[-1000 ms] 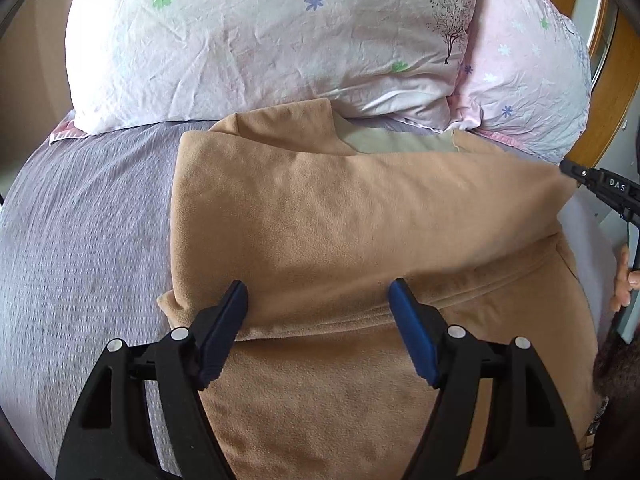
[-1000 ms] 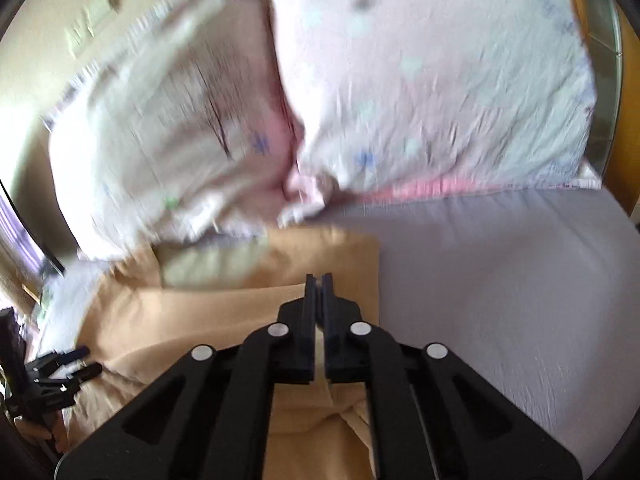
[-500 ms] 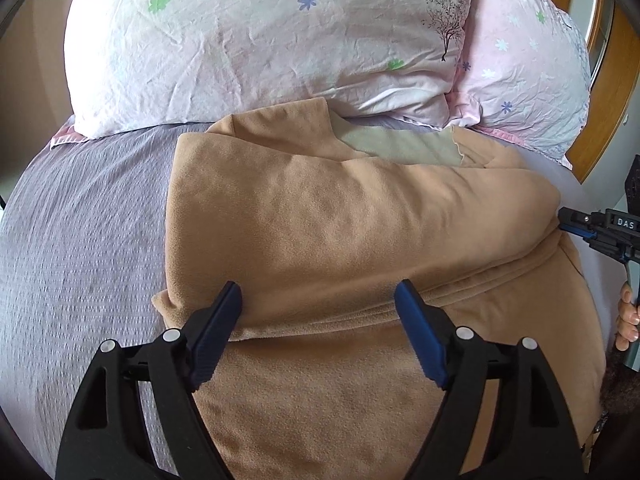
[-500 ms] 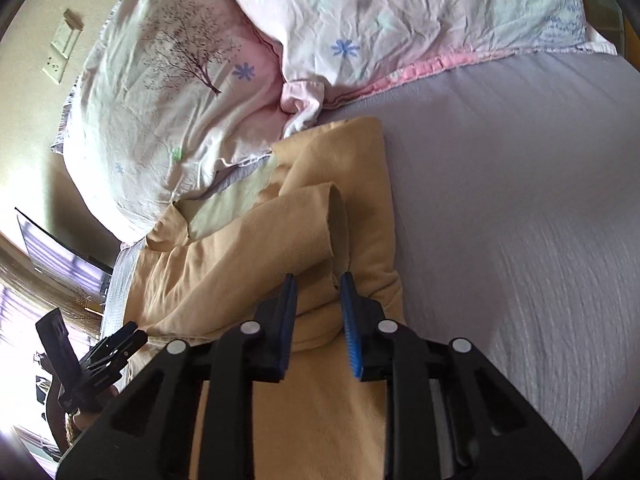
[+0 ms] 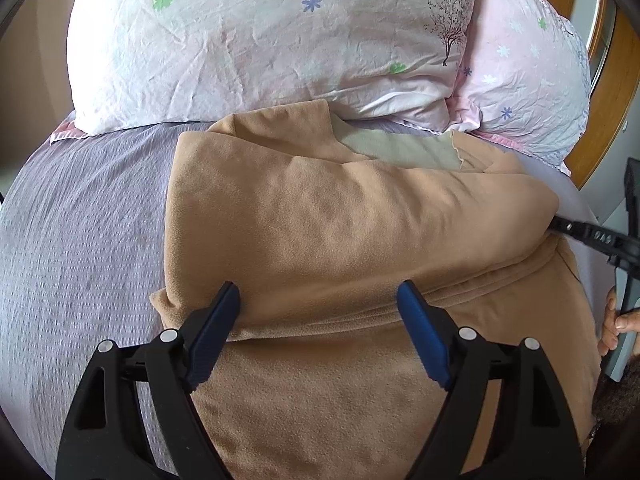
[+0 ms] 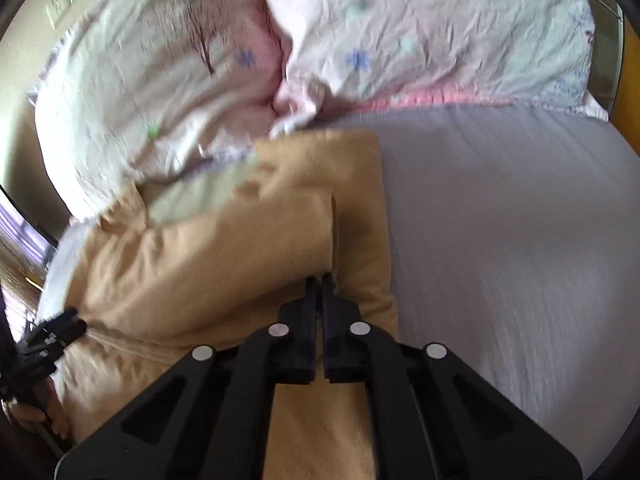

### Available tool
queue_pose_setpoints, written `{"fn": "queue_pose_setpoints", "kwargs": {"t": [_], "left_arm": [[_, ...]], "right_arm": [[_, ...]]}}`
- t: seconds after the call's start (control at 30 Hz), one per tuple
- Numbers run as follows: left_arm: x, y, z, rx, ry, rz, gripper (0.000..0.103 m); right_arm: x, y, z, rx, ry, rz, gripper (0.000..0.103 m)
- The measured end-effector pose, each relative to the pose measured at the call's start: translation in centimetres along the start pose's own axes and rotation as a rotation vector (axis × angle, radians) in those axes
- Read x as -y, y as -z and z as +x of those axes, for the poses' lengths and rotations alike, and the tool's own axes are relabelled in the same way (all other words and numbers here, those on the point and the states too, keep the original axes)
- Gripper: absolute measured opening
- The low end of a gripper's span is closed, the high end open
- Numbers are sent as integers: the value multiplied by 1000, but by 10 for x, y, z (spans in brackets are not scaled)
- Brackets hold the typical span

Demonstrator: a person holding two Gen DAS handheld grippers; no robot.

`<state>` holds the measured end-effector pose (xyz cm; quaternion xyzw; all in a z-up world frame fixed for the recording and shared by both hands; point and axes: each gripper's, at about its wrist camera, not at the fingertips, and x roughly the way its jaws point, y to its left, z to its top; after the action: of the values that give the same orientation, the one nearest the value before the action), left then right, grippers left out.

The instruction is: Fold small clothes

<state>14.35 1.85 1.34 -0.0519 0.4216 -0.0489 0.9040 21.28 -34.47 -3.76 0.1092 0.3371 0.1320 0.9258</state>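
A tan fleece garment (image 5: 340, 240) lies on the bed, its upper part folded down over the lower part. My left gripper (image 5: 318, 300) is open and empty, its blue pads (image 5: 212, 332) astride the fold's front edge at the left side. My right gripper (image 6: 321, 280) is shut, its tips at the folded layer's right edge (image 6: 320, 236); whether cloth is pinched between them is hidden. In the left wrist view the right gripper (image 5: 556, 222) touches the fold's right end. The garment's pale lining (image 5: 400, 150) shows near the pillows.
Two flowered pillows (image 5: 260, 40) (image 6: 440, 28) lie at the head of the bed, touching the garment's top. The lilac sheet (image 6: 500, 240) spreads to both sides. A wooden bed frame (image 5: 608, 96) runs along the right. My hand (image 5: 616, 324) shows at the right edge.
My right gripper's jaws went from slightly parted to shut at the fold's right edge, and the right view swung. The left gripper has barely moved and stays open.
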Motion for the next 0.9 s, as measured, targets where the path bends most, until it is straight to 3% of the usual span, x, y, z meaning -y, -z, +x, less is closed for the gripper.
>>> {"fn": "queue_pose_setpoints", "kwargs": {"t": [0.03,0.13,0.2,0.3,0.4,0.47,0.57,0.7,0.77,0.87,0.9], "left_arm": [[0,0,-1,3,0,-9,82],[-1,0,-3,8,20,-23,82],[0,2,-4,9,24,-21,82],[1,4,-7,5,29,-19,82],[-5,7,-23,32,78,-51,82],[-12,6,-34,73,93,-75,82],[-21,0,-36,93,64,-93,85],[-28,-2,-18,32,50,-128,85],[-24,-2,-14,23,28,-104,85],[-20,2,-19,10,12,-81,84],[-21,5,-23,7,28,-83,84]], "right_arm": [[2,-6,-18,68,-22,15,1],[2,-5,-55,162,-58,32,1],[0,7,-53,110,-5,20,1],[8,29,-26,-48,41,38,2],[17,31,-36,-30,-2,102,10],[21,25,-50,26,-23,125,35],[23,15,-56,65,-25,117,35],[4,15,-55,83,-132,24,35],[-7,20,-45,31,-176,-29,37],[-1,26,-14,-140,-67,-6,41],[1,27,-22,-109,-90,8,43]]}}
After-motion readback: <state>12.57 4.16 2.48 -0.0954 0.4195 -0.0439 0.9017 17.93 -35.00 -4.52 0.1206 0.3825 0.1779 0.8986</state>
